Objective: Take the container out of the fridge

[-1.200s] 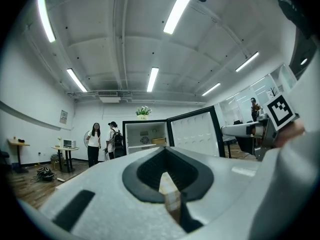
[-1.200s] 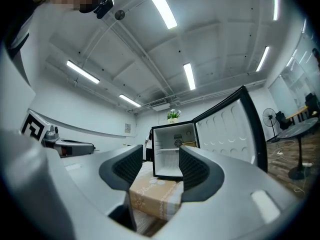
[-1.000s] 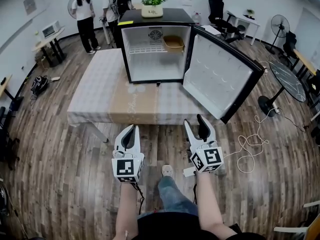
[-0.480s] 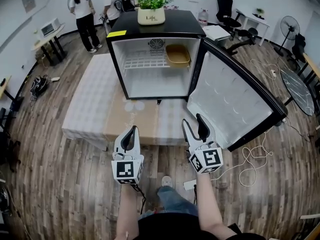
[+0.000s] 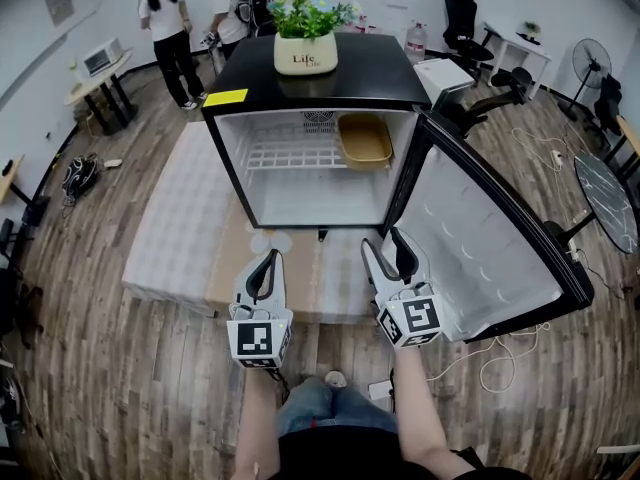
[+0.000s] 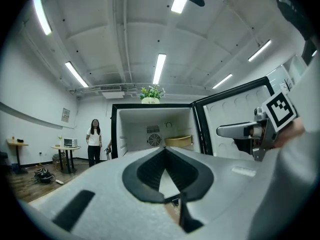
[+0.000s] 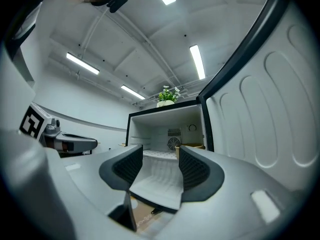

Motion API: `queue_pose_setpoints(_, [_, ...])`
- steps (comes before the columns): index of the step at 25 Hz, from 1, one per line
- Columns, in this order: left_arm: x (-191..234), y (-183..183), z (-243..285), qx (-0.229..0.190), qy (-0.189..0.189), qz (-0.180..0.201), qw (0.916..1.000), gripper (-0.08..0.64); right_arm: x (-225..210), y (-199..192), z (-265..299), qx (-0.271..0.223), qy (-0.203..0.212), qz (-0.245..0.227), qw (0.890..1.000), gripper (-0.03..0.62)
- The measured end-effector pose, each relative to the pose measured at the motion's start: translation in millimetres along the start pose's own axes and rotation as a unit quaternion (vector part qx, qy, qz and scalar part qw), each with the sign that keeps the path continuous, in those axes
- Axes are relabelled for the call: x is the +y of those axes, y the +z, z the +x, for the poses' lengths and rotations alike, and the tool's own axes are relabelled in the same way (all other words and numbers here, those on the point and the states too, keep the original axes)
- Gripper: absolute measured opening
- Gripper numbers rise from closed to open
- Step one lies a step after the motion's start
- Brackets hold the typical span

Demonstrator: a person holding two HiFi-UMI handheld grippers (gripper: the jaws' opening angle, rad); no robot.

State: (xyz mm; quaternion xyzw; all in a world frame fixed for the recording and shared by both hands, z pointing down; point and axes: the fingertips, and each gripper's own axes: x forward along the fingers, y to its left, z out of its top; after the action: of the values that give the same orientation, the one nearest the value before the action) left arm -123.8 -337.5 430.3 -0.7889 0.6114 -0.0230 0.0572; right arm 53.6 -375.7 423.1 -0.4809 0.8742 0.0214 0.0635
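The container [image 5: 363, 140] sits on the fridge [image 5: 350, 73] shelf, well beyond the empty, parted right gripper [image 5: 384, 245] and the closed left gripper [image 5: 267, 260]; the pot [image 5: 305, 56] reads "Life".

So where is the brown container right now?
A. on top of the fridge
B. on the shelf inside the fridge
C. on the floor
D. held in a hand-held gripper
B: the container sits on the right end of the wire shelf inside the open fridge. Only the potted plant stands on top.
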Motion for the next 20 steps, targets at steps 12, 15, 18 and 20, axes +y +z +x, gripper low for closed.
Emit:
queue_pose_setpoints(12, [17.8,-0.7,65.2,-0.003,-0.034,-0.011,0.9994,0.005,-20.8,-6.7,66.2,0.071,-0.021,-0.12,0.99,0.218])
queue_pose_setpoints(15, [19.9,-2.3,74.8,-0.002,-0.039,-0.013,0.9991,0.005,-19.1,-7.0,82.0,0.097,-0.015,-0.175,0.98,0.218])
queue_pose_setpoints(18, [22.0,-3.9,81.9,-0.001,-0.041,-0.015,0.9991,0.005,-20.9,-13.0,93.6,0.138,-0.009,-0.251,0.958,0.215])
queue_pose_setpoints(20, [23.7,-5.4,86.0,0.0,-0.041,-0.017,0.999,0.005,-22.1,-18.4,99.8,0.163,-0.002,-0.298,0.941,0.21])
